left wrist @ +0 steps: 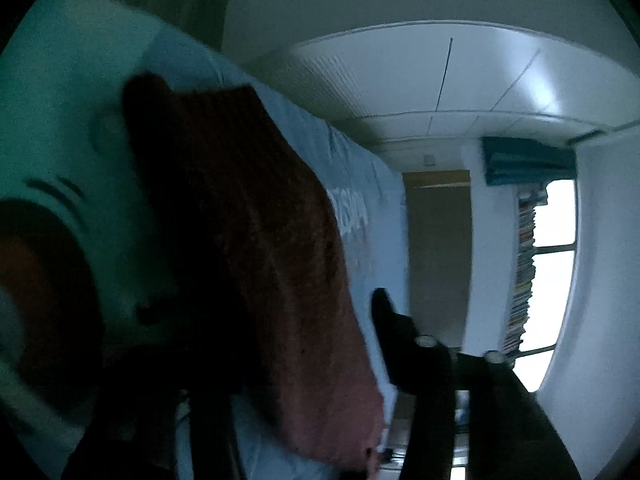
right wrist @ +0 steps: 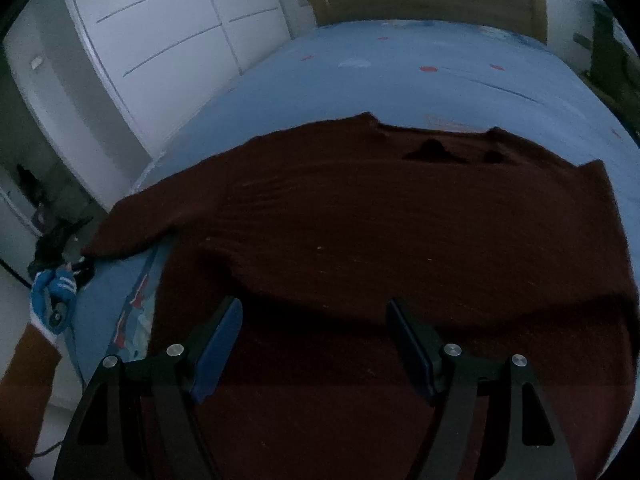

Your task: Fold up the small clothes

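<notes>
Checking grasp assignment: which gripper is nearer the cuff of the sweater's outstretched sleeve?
Left. The left gripper is at the cuff, cloth between its fingers; the right gripper is open above the sweater, apart from that cuff.

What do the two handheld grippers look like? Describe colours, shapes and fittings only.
The right gripper has two black angular arms with cut-out openings, round silver bolt heads at the joints, and flat dark blue pads on its fingers. The left gripper looks the same black, with pale round bolt heads, but its picture is dark and blurred. No cable is clearly attached to either gripper.
</notes>
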`<state>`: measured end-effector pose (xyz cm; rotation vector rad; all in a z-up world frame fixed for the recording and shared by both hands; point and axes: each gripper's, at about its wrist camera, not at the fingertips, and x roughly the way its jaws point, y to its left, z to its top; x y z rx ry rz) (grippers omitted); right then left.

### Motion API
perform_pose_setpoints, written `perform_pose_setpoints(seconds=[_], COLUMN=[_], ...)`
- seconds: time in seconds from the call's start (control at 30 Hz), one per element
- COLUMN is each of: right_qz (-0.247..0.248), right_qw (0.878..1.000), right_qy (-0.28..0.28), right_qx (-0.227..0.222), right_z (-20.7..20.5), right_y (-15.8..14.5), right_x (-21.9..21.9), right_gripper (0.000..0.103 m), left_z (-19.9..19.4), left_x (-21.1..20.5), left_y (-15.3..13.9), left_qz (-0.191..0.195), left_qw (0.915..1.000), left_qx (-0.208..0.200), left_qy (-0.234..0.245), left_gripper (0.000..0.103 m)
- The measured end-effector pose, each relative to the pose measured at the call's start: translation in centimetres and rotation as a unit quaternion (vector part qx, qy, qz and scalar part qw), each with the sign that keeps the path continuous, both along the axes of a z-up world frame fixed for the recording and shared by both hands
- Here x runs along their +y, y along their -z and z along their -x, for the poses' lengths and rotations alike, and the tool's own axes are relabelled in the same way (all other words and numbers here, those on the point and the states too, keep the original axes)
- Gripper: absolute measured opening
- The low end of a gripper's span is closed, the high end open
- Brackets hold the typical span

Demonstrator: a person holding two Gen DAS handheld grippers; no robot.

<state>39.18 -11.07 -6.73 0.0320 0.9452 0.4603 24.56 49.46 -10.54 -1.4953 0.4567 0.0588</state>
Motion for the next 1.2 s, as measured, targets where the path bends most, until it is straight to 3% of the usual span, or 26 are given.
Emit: perform_pose_setpoints(seconds=[0.07, 0.2, 0.37, 0.63, 0.97, 1.2], right_qz=[-0.004, -0.01, -0.021, -0.047, -0.07, -0.077], right_qw=[1.0, 1.0, 0.999, 0.996, 0.991, 0.989], right_qy=[0.007, 0.02, 0.037, 0.072, 0.109, 0.118], right_qx=[0.0, 0.001, -0.002, -0.004, -0.023, -0.033], right_z=[0.3, 0.9, 2.1, 3.2, 5.7, 7.3], right_y=[-0.2, -0.5, -1.0, -1.2, -2.3, -2.6], right_x=[-0.8, -2.2, -4.6, -8.3, -14.5, -17.8], right_gripper=[0.077, 0.077, 0.077, 0.077, 0.077, 0.077], left_z=[-0.6, -1.9, -4.0, -8.7, -15.2, -18.9], left_x=[-0.2, -0.2, -0.6, -6.3, -17.1, -26.5], left_y=[0.2, -0.3, -1.6, -5.8, -13.2, -14.9], left_qz=[0.013, 0.011, 0.003, 0.03, 0.03, 0.026], left_qw=[0.9999, 0.9997, 1.0, 0.9972, 0.9842, 0.9708], left_qx=[0.0, 0.014, 0.0, -0.052, -0.108, -0.11], left_qy=[0.004, -0.017, -0.003, 0.044, 0.138, 0.212], left_gripper=[0.016, 0.006, 0.006, 0.005, 0.005, 0.005])
